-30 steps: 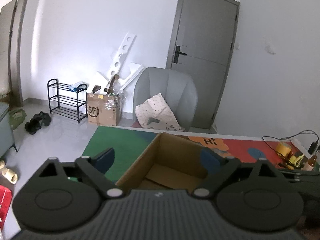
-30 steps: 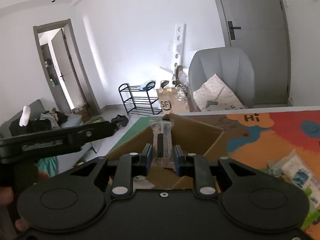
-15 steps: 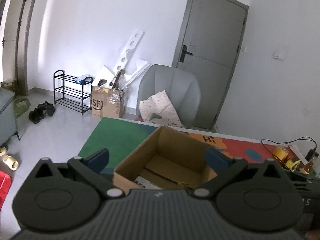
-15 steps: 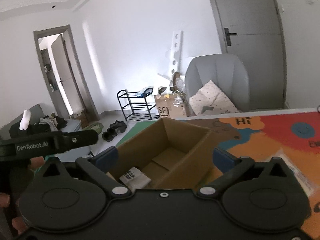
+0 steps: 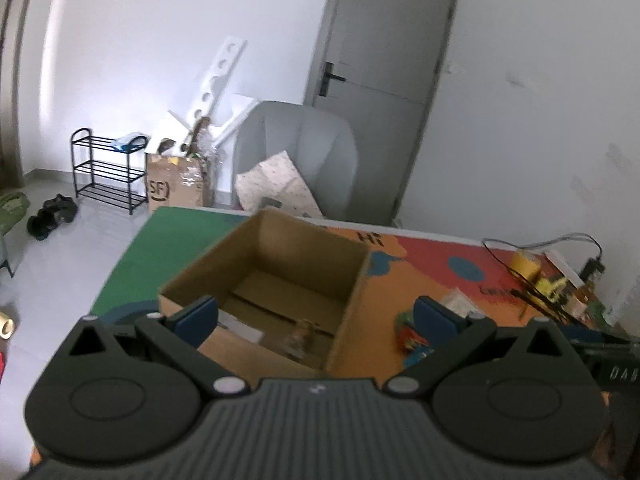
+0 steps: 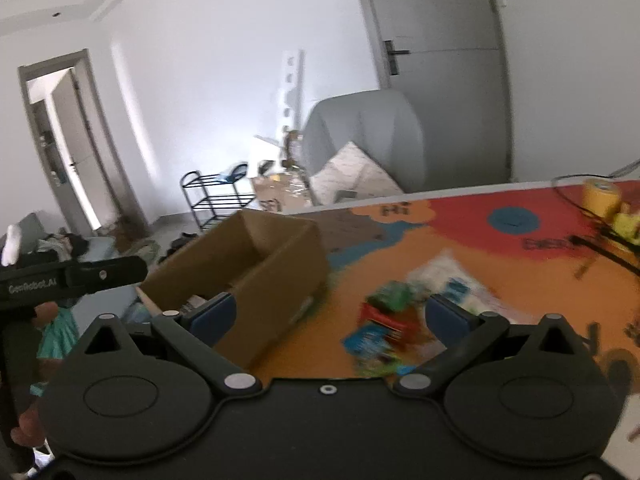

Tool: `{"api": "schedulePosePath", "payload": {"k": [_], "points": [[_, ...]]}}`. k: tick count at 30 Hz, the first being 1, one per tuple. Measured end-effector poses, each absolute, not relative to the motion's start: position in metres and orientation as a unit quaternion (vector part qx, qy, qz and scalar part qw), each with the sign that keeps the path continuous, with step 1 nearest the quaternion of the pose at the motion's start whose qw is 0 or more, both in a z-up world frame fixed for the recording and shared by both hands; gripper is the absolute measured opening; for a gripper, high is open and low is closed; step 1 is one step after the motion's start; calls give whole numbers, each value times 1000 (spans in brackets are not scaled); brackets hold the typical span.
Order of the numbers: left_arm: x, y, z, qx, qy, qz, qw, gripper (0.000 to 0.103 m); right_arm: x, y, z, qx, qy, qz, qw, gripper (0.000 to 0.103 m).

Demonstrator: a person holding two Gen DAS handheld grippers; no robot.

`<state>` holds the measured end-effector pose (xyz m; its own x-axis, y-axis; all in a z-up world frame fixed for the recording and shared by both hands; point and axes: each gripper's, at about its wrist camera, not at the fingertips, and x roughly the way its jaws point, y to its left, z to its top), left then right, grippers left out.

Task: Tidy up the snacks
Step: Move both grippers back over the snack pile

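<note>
An open cardboard box (image 5: pixel 312 252) stands on a colourful mat (image 5: pixel 384 292). On its floor lie a small clear snack packet (image 5: pixel 300 338) and a white labelled packet (image 5: pixel 240 326). My left gripper (image 5: pixel 316 316) hangs open just before the box's near wall, with nothing between its fingers. In the right wrist view the box (image 6: pixel 272 300) sits left of a blurred pile of snack packets (image 6: pixel 384 320) in red, green and blue, with a white packet (image 6: pixel 452 280) behind. My right gripper (image 6: pixel 328 314) is open and empty, straddling the box's corner and the pile.
A yellow tape roll (image 5: pixel 528 264) and black cables (image 5: pixel 520 280) lie at the mat's far right. A grey chair (image 5: pixel 296 156) with a cushion stands behind the table. A hand (image 6: pixel 44 312) holds the left tool's black body (image 6: pixel 72 276) at the right view's left edge.
My right gripper opened and let go of the clear packet over the box, then swung right toward the snack pile. The left gripper opened slightly wider and drew back, showing more of the box.
</note>
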<state>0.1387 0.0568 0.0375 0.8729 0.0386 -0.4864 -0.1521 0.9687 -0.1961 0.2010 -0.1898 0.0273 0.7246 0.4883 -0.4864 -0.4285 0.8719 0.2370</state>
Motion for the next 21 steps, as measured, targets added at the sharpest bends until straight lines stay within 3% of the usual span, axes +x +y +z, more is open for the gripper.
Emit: {"api": "schedulePosePath", "payload": {"k": [21], "points": [[159,-16,6,-103,289,-25,951,103,194,-278,-12,127,310,172,926,102]]}}
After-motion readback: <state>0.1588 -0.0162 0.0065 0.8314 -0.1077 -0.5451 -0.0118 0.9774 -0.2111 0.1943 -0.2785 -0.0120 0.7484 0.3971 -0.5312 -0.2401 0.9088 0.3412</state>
